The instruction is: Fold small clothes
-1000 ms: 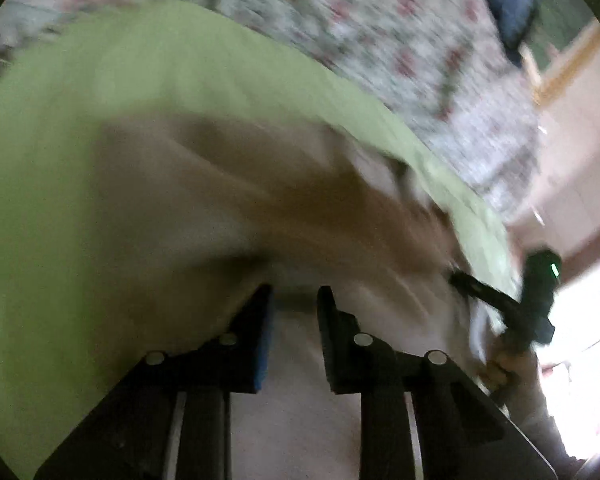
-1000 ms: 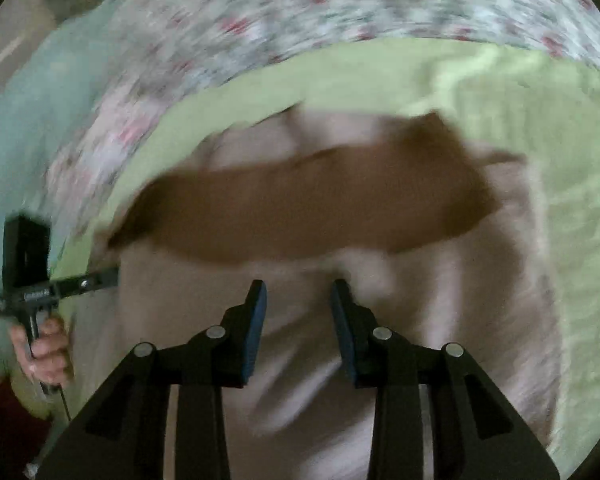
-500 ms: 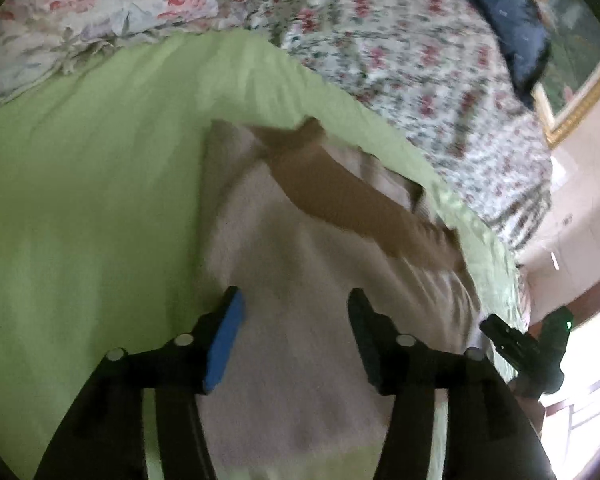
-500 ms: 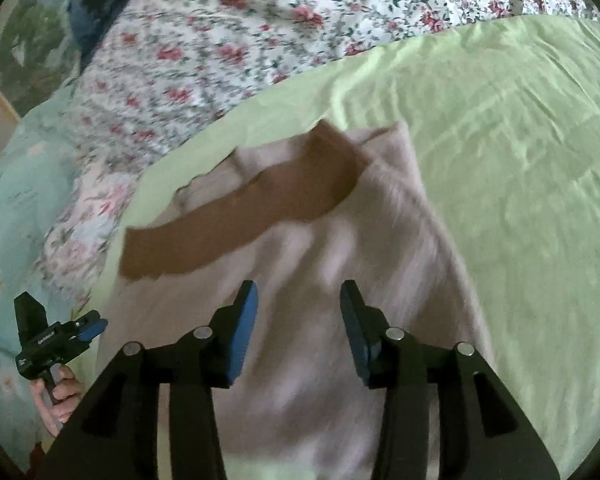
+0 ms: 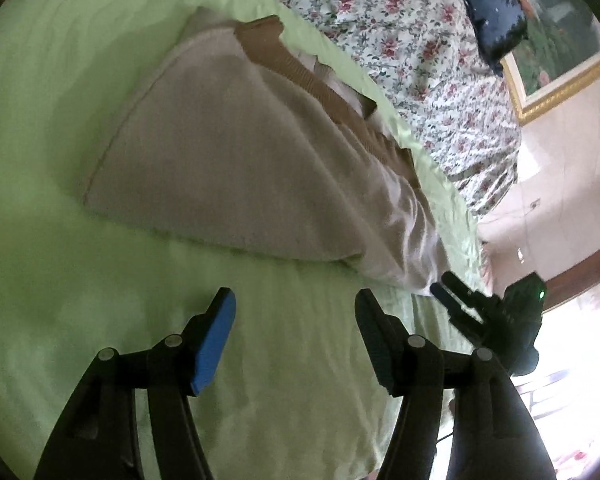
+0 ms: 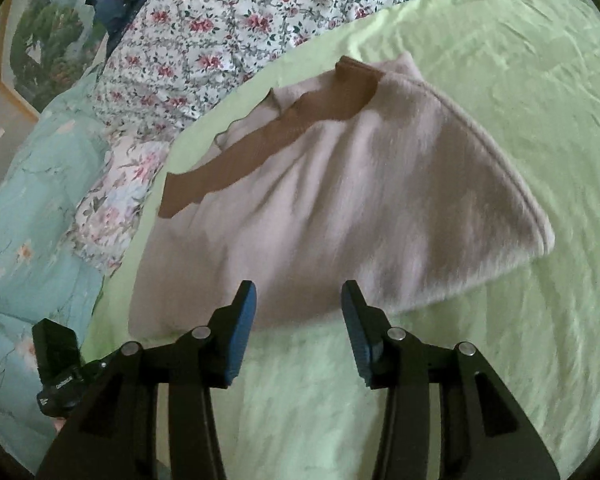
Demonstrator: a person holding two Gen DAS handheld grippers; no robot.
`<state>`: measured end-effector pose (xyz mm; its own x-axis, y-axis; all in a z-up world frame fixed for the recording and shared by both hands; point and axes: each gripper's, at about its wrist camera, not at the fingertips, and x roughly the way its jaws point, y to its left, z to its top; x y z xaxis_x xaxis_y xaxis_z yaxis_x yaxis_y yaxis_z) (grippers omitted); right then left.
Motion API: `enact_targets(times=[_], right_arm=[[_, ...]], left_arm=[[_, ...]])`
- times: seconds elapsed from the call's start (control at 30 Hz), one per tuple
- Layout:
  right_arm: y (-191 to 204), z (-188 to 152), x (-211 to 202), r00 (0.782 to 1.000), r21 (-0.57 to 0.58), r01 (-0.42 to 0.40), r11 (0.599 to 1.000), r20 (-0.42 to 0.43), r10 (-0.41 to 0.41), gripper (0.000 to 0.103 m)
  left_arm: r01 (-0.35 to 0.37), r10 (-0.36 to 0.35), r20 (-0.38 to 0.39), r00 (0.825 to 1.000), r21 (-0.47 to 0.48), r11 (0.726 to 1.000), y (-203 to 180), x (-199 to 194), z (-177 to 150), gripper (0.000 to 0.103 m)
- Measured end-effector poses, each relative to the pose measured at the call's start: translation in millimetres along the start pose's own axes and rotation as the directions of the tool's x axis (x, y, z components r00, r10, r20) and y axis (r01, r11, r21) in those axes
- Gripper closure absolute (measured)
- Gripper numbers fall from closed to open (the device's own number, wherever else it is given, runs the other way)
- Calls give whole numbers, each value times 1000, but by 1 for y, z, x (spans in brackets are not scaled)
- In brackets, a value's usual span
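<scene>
A small pale beige garment [image 5: 236, 168] with a brown ribbed band [image 5: 300, 76] lies folded on the green sheet [image 5: 60, 80]. It also shows in the right wrist view [image 6: 340, 208], with its brown band [image 6: 260, 148] at the far left side. My left gripper [image 5: 294, 328] is open and empty, just short of the garment's near edge. My right gripper [image 6: 298, 312] is open and empty, its tips over the garment's near edge. The right gripper also shows in the left wrist view [image 5: 456, 300], near the garment's right corner. The left gripper's body [image 6: 56, 368] shows in the right wrist view.
A floral quilt [image 5: 400, 40] lies beyond the green sheet, with a dark blue pillow [image 5: 496, 12] and a framed picture [image 5: 560, 40] behind. A teal floral blanket [image 6: 32, 200] lies left of the sheet in the right wrist view. The bed edge drops at the right in the left wrist view.
Both grippers were shut on the garment a second ago. They have opened, let it go and drawn back toward me. The garment now lies flat on the sheet.
</scene>
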<state>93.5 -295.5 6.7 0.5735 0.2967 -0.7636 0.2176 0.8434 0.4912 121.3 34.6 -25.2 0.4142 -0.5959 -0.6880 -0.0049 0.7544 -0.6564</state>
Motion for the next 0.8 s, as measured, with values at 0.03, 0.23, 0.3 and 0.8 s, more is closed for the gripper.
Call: enact_targets(times=[0.03, 0.23, 0.3, 0.8], right_arm=[[2, -4, -1, 1000, 0, -6, 1000, -3, 6, 57], [9, -17, -8, 1000, -6, -28, 1000, -15, 28, 57], [10, -20, -9, 999, -6, -32, 999, -18, 32, 55], [19, 6, 2, 999, -53, -49, 997, -11, 48, 53]], left_arm=[[6, -6, 4, 1000, -6, 1000, 0, 0, -1, 40], [12, -10, 42, 999, -38, 999, -1, 3, -1, 31], [-7, 12, 71, 997, -66, 998, 5, 8, 6, 28], [-97, 144, 225, 964, -209, 973, 51, 24, 78, 86]])
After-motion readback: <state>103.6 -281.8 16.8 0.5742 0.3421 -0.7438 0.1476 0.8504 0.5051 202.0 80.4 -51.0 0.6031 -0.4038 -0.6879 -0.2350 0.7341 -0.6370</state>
